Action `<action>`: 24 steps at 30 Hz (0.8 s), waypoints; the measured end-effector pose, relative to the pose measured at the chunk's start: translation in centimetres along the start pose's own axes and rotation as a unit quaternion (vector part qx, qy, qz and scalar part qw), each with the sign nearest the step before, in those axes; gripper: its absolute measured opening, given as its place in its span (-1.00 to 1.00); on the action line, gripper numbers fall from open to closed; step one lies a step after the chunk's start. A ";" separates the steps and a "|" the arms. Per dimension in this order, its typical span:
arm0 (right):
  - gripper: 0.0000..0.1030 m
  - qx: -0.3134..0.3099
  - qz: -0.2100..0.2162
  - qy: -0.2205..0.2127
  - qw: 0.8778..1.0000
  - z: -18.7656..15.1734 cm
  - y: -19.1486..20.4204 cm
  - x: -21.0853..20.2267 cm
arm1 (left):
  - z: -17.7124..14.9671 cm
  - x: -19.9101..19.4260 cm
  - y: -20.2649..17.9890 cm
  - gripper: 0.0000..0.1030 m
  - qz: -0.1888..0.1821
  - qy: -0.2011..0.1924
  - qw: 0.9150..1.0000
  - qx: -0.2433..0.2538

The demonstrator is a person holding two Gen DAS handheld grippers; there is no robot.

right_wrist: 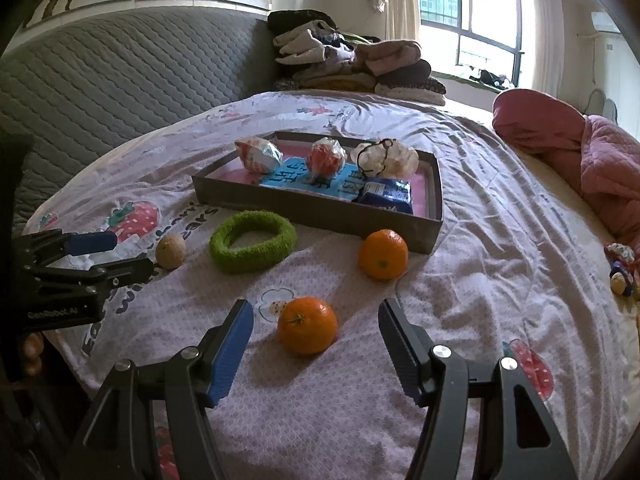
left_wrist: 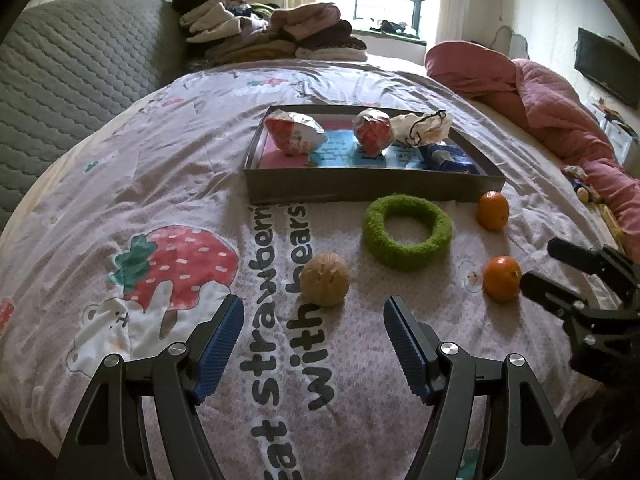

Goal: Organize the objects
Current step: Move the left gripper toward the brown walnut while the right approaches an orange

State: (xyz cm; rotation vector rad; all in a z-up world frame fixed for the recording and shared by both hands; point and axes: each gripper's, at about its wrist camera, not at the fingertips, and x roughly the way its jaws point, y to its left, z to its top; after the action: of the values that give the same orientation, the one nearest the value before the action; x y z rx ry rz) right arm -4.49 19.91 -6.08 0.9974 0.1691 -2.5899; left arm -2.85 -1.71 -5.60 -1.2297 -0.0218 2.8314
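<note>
On the bed (left_wrist: 168, 168) lies a pale sheet with strawberries, bears and big dark letters. A flat gray box (left_wrist: 360, 188) sits in the middle of it. Inside the box are two shiny red and white packs (left_wrist: 294, 132), a white bag with a black string (left_wrist: 422, 128) and a blue pack (left_wrist: 446, 158).

Just in front of the box lies a fuzzy green ring (left_wrist: 408, 232). A walnut (left_wrist: 324, 278) sits near the ring, on the letters. One orange (left_wrist: 493, 210) sits close to the box's front corner. Another orange (left_wrist: 502, 278) sits nearer the edge of the bed, apart from the first.

The left gripper (left_wrist: 314, 318) hangs over the sheet with its blue pads (left_wrist: 220, 344) spread wide. Nothing is between them. The walnut lies just past the tips, not touching.

The right gripper (right_wrist: 316, 322) is spread wide too. The near orange (right_wrist: 307, 325) lies between its tips, but the pads do not touch it. The other orange (right_wrist: 383, 254) is farther on, by the box (right_wrist: 320, 210).

Folded clothes (left_wrist: 276, 32) are stacked at the far end of the bed, and a pink blanket (left_wrist: 540, 92) is bunched up on one side. A gray padded headboard (left_wrist: 72, 68) stands on the other side.
</note>
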 end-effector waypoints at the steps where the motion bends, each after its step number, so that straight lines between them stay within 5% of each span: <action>1: 0.25 0.006 0.001 0.000 1.000 -0.1 -0.2 0.2 | 0.1 0.1 0.0 0.43 0.001 -0.002 1.000 0.001; 24: 0.25 0.024 -0.006 0.012 1.000 -1.1 -0.8 3.1 | 0.5 3.5 0.3 0.43 -0.003 -0.008 1.000 0.000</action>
State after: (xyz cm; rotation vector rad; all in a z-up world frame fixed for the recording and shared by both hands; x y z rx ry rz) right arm -6.17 20.01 -8.97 1.0491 0.1194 -2.6056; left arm -5.64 -1.77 -7.85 -1.2038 -0.0273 2.8370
